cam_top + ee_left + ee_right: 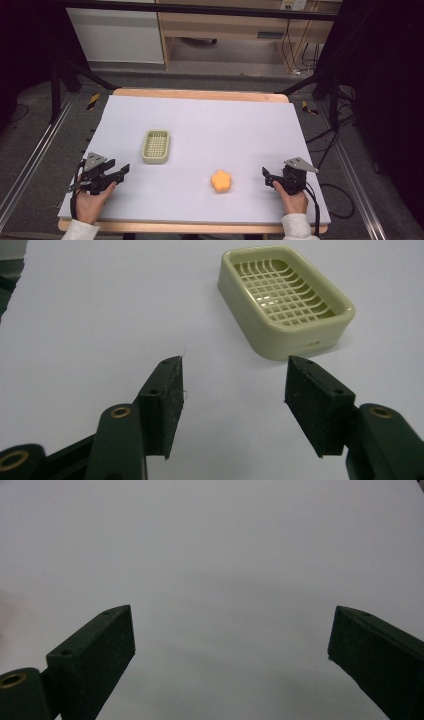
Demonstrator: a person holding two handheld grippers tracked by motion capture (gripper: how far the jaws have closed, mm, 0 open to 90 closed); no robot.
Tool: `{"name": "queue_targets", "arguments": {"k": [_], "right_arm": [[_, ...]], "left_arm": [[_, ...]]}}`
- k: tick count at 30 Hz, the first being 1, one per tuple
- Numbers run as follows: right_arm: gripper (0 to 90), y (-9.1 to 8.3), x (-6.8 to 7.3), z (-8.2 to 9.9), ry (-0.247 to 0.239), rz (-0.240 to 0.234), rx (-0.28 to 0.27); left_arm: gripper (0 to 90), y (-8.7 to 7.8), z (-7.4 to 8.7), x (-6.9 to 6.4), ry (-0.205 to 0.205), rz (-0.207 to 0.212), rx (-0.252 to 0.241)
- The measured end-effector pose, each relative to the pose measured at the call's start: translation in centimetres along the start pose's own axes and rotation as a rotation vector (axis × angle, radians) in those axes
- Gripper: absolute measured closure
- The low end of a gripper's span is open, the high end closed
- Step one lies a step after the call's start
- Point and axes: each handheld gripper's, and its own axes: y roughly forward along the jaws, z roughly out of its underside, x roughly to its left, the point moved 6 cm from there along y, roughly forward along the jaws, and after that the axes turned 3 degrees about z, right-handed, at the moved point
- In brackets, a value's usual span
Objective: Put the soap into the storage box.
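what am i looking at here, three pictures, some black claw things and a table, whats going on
A person sits at a table covered in white, holding hand-held tongs in each hand: the left tongs and the right tongs. The wide picture comes from a camera overhead. The other two come from small cameras riding on each tool, looking out between its black jaws. On the table lie a pale green soap dish, which the left tongs face, and an orange flower-shaped piece. The right tongs face bare table. Both tools have their jaws apart and hold nothing.
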Motion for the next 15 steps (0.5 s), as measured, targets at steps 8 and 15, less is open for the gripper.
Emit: {"name": "queue_targets", "arguments": {"k": [8,15], "right_arm": [[5.5,0.2,0.1,0.2,-0.004,0.002,0.022],[5.5,0.2,0.3,0.2,-0.011,0.001,0.029]], "left_arm": [[39.1,-0.1,-0.4,-2.0,0.036,0.039,-0.011],[35.8,0.0,-0.6,-3.3,0.065,0.076,-0.003]]}}
